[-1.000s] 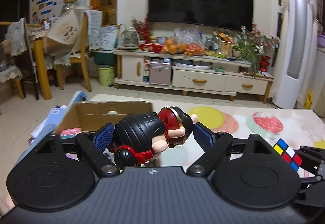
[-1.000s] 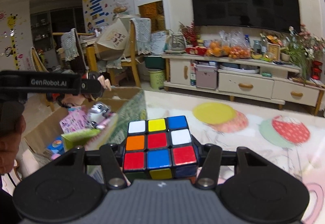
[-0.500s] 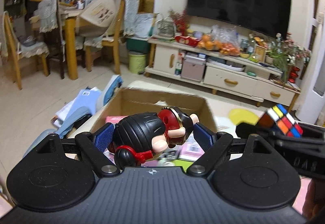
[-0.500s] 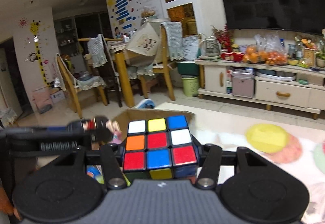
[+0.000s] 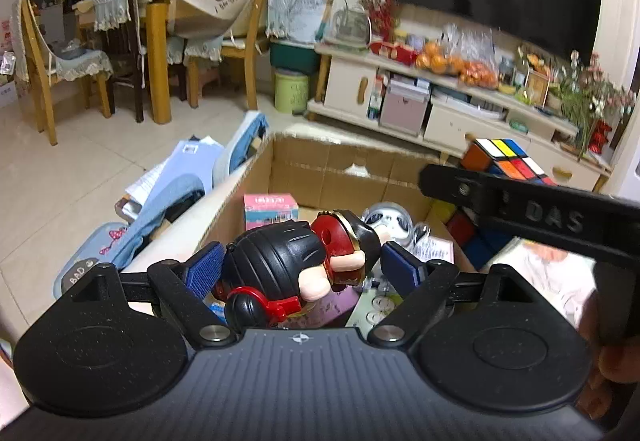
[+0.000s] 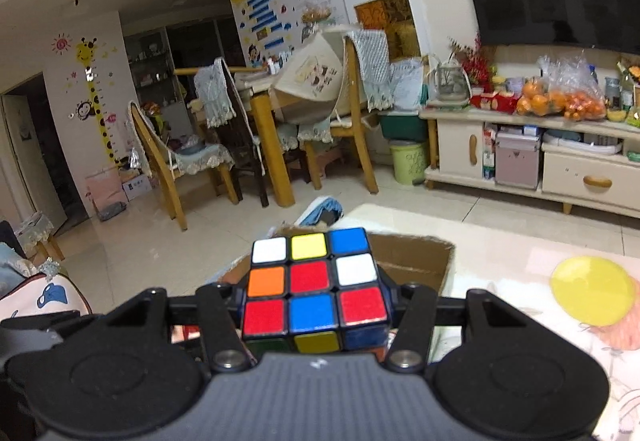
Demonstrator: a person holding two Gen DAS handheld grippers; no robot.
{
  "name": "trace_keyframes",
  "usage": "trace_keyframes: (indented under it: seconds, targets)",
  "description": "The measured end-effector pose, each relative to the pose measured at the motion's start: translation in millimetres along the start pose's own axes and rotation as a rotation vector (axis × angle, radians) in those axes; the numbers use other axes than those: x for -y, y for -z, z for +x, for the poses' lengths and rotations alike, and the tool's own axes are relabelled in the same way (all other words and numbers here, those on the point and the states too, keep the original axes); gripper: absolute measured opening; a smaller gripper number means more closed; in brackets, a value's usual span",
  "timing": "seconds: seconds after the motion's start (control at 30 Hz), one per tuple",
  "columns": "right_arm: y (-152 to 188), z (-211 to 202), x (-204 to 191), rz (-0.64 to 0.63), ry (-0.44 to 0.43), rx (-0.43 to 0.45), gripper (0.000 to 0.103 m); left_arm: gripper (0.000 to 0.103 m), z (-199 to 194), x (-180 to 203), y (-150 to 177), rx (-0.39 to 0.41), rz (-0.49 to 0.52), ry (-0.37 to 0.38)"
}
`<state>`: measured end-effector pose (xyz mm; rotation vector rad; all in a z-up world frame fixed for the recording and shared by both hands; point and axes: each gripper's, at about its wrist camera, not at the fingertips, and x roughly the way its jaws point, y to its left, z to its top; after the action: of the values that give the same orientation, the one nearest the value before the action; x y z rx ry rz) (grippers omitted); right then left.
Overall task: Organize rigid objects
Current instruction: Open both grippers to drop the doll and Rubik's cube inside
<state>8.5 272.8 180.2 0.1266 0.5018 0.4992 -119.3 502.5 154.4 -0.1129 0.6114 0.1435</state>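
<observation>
My left gripper (image 5: 300, 267) is shut on a toy figure (image 5: 296, 265) with black hair and red parts, held above the open cardboard box (image 5: 332, 165). My right gripper (image 6: 316, 293) is shut on a Rubik's cube (image 6: 314, 277), also over the box (image 6: 412, 253). In the left wrist view the right gripper's arm crosses at the right with the cube (image 5: 502, 159) at its tip. The box holds a pink carton (image 5: 271, 209), a silver-white toy (image 5: 388, 219) and other small items.
The box stands at the edge of a patterned mat (image 6: 560, 281). Blue clothes and papers (image 5: 176, 193) lie on the tiled floor to its left. Wooden chairs and a table (image 5: 152, 41) stand behind; a TV cabinet (image 5: 440, 109) is at the back right.
Both grippers have swung left and moved over the cardboard box, each still holding its object. The box's inside now fills the left wrist view.
</observation>
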Motion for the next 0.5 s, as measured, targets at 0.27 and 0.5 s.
trace_keyframes:
  seconds: [0.27, 0.5]
  targets:
    - [-1, -30, 3, 0.072, 0.057, 0.103, 0.084, 0.103, -13, 9, -2, 0.013, 0.056, -0.049]
    - [7, -88, 6, 0.100, 0.204, 0.219, 0.092, 0.103, -42, 17, -3, 0.081, 0.092, -0.055]
